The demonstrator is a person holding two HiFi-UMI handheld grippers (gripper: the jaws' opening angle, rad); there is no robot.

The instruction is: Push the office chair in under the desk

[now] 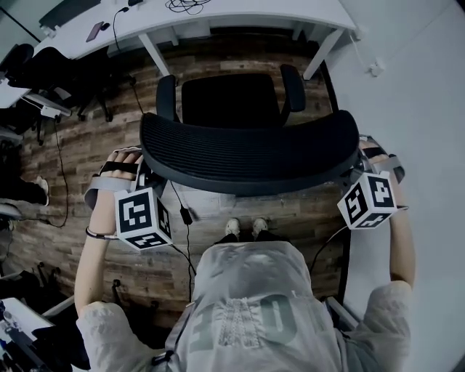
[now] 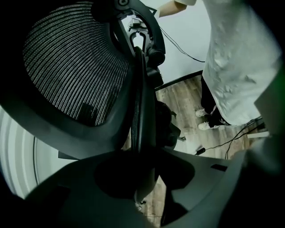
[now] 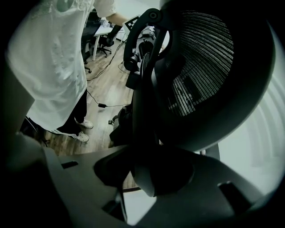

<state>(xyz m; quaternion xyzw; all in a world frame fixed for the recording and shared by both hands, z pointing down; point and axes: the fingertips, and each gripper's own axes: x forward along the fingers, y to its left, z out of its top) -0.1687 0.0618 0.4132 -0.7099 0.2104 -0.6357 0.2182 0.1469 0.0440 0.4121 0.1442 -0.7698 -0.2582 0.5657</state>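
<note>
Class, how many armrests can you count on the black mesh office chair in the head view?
2: a black padded left armrest and a right armrest, either side of the black seat, near the white desk.

Wood plank floor (image 1: 80, 145), white wall (image 1: 429, 87)

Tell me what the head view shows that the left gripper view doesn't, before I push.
Only the head view: the white desk ahead on its legs, the chair's seat from above, with a strip of floor between seat and desk, and the marker cube on the left tongs. Only the left gripper view: the backrest's edge sits between the left tongs' jaws, which are closed on it. Both: the mesh backrest, the wooden floor, the person's white shoes and a floor cable.
</note>
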